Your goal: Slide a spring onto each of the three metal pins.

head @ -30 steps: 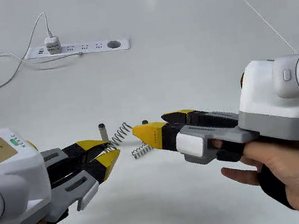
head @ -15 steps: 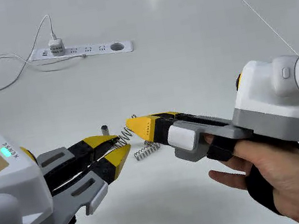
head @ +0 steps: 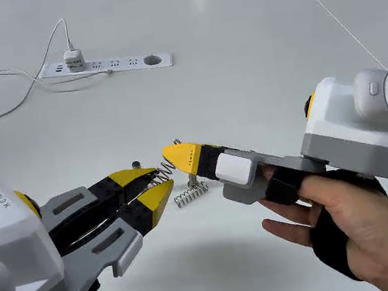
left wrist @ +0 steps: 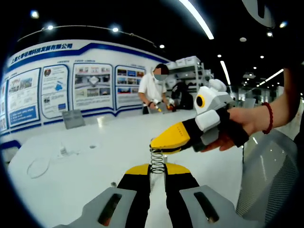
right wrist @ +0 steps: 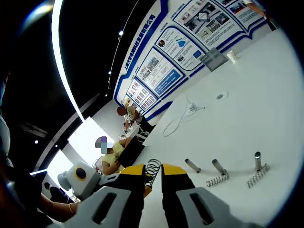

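L gripper (head: 163,181) clamped on spring (left wrist: 157,159) btm end | R gripper (head: 174,153) pinching its top end | spring spans both tips

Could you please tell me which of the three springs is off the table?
The lifted spring, held at the tips of the left gripper and the right gripper. The other two springs lie on the table beside the pins.

A cut-off "5" stands on the right gripper (head: 179,154).
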The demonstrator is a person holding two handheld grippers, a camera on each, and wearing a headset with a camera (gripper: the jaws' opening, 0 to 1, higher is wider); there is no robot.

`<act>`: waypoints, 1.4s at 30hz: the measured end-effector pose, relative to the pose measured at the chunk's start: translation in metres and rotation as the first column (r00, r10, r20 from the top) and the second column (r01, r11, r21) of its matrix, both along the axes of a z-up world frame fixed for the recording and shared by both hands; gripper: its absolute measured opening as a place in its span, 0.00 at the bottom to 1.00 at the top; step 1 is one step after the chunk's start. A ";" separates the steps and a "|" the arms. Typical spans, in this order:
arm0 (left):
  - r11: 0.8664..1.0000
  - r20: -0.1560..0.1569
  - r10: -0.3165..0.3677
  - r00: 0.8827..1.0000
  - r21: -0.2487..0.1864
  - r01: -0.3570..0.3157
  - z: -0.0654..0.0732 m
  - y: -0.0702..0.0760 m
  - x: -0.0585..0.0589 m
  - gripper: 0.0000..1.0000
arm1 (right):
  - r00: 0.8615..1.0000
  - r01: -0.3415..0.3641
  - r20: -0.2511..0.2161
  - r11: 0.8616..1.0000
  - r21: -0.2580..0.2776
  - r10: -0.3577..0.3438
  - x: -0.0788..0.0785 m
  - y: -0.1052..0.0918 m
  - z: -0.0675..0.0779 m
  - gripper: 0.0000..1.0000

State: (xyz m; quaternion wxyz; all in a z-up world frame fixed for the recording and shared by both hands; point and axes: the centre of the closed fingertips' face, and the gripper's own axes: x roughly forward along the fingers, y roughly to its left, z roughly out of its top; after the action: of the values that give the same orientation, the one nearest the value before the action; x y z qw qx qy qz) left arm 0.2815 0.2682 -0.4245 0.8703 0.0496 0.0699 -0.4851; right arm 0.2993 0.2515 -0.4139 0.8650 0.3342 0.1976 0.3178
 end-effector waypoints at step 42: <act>0.986 -0.136 0.100 0.986 0.147 -0.080 -0.037 0.019 0.004 0.35 | 0.968 -0.007 0.231 0.928 -0.373 0.101 0.021 0.015 -0.008 0.11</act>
State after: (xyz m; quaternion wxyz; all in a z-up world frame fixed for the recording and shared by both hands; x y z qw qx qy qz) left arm 0.2854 0.2870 -0.4615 0.8783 0.0730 0.1685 -0.4414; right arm 0.3200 0.2665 -0.4222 0.9210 0.1178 0.1543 0.3378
